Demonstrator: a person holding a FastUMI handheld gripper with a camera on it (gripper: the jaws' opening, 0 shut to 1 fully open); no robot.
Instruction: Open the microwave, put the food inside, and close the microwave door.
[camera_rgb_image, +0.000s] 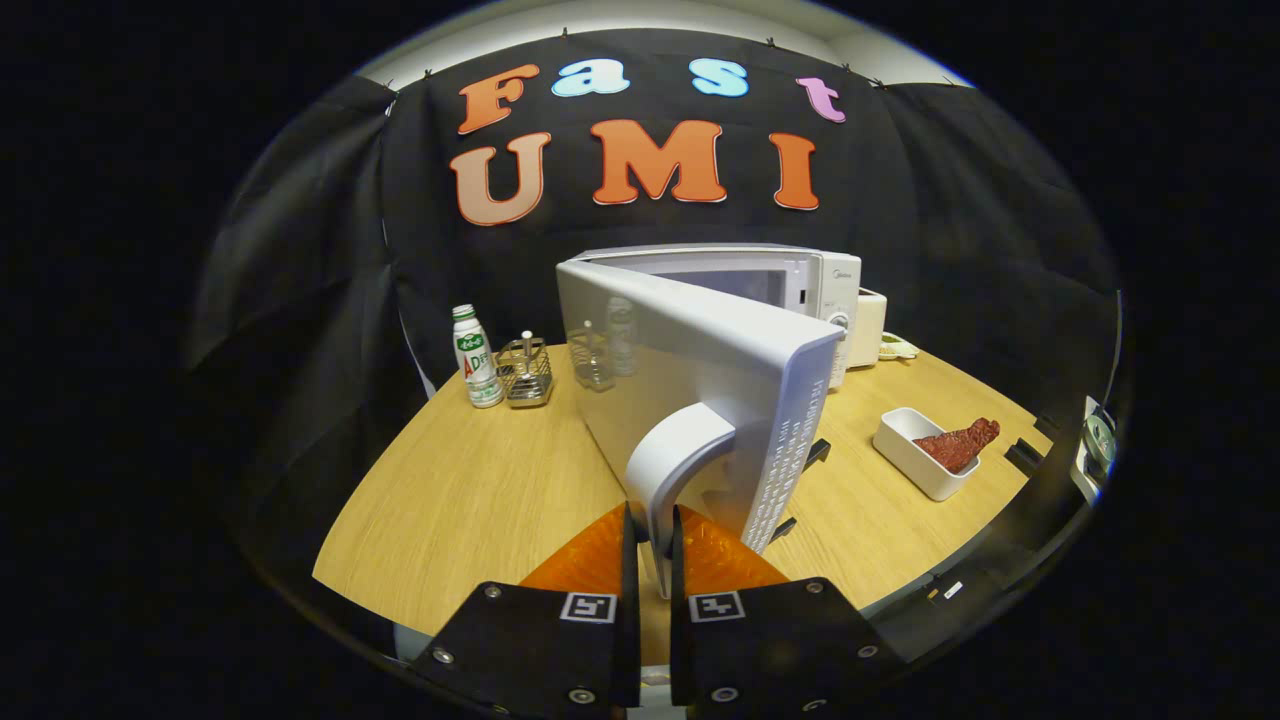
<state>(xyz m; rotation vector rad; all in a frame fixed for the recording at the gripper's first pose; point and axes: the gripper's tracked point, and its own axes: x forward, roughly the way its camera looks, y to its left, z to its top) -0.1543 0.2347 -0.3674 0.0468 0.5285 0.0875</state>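
A white microwave (800, 285) stands at the back of the wooden table (480, 490), its door (680, 390) swung wide open toward me. The door's curved white handle (680, 460) runs down between my fingers, and my gripper (655, 535) is shut on it, one finger on each side. Beyond the fingers to the right, a white rectangular dish (920, 455) holding a dark red piece of food (958, 443) rests on the table. The oven cavity is mostly hidden behind the door.
A white-and-green drink bottle (478, 358) and a small wire rack (525, 372) stand left of the microwave. A white appliance (866, 327) sits right of it. Dark fixtures (1025, 455) line the table's right edge.
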